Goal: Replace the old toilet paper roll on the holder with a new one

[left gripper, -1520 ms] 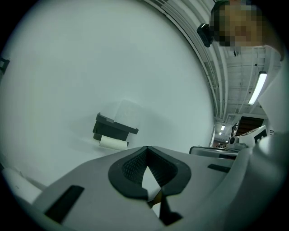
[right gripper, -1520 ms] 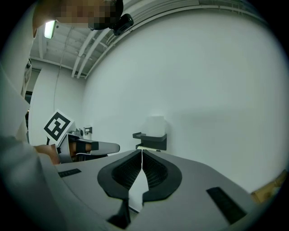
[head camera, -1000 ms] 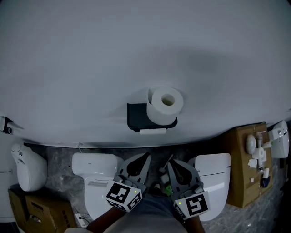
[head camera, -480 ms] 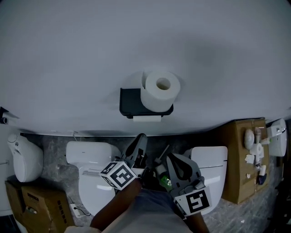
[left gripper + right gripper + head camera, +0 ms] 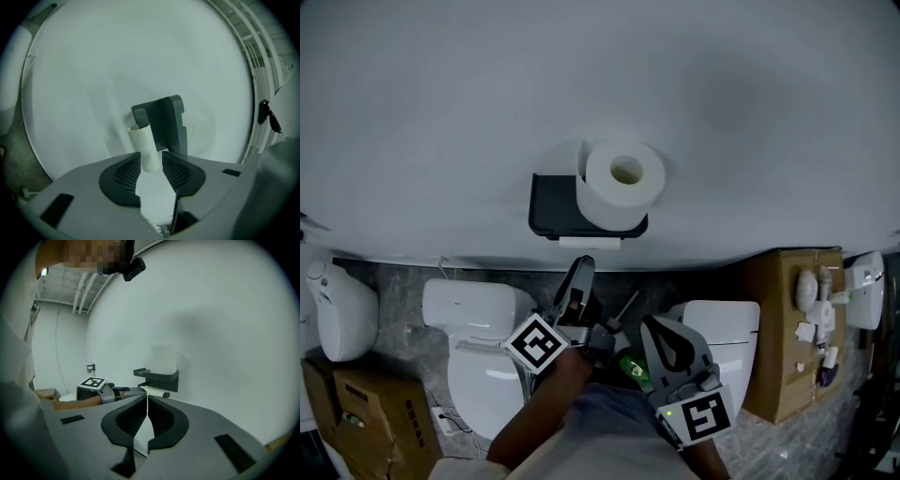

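A dark holder (image 5: 555,208) is fixed to the white wall, and a full white roll (image 5: 619,183) rests on its top shelf. Under the shelf hangs the bare old tube (image 5: 589,243). My left gripper (image 5: 578,272), rolled onto its side, reaches up just below the holder. In the left gripper view the holder (image 5: 164,119) stands straight ahead. The tube's (image 5: 145,147) near end lies between the left gripper's (image 5: 151,161) jaws, which have just been opening. My right gripper (image 5: 652,330) sits lower right, and in its own view the right gripper (image 5: 147,399) is shut and empty.
Two white toilets (image 5: 478,375) (image 5: 727,342) stand on the floor below the wall. Right of them is a cardboard box (image 5: 787,337) with small items on it, and another box (image 5: 356,412) sits far left. A small green thing (image 5: 633,367) lies between the grippers.
My left gripper has rolled onto its side and moved toward the holder, and its jaws have parted around the tube's end. The right gripper has barely shifted.
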A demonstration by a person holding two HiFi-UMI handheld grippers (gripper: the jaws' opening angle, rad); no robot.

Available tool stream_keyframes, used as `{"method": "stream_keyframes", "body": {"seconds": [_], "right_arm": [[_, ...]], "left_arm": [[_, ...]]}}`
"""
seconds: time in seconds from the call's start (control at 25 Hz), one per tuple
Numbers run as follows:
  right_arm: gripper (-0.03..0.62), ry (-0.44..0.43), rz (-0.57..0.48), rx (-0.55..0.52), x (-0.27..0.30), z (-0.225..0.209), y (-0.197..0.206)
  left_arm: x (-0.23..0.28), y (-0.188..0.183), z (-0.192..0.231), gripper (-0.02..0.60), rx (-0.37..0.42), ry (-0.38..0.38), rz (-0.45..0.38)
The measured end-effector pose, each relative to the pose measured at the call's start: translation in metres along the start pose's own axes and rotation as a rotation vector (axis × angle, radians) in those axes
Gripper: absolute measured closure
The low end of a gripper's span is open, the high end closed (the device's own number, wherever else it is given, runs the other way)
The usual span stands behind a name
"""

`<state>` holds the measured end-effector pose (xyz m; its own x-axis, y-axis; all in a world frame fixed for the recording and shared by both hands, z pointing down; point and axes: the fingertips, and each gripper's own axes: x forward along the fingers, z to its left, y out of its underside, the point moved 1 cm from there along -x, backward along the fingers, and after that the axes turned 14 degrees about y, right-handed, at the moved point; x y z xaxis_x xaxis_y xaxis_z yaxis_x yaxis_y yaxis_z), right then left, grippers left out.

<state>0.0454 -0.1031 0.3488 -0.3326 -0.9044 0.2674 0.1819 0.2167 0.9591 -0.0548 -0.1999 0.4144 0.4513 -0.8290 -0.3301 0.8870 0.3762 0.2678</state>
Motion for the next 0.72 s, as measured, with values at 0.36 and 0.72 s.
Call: {"method": "stream_keyframes", "body": {"seconds": [0.36, 0.72], "right_arm": [[0.576, -0.019, 0.011, -0.004, 0.009, -0.014, 0.005], [0.576, -0.032, 0.026, -0.002, 0.014, -0.022, 0.011]], "left_arm": [[0.007, -0.005, 0.013, 0.373, -0.084, -0.007, -0.120], [0.019, -0.010, 0.020, 0.357, -0.107, 0.003, -0.174]]}}
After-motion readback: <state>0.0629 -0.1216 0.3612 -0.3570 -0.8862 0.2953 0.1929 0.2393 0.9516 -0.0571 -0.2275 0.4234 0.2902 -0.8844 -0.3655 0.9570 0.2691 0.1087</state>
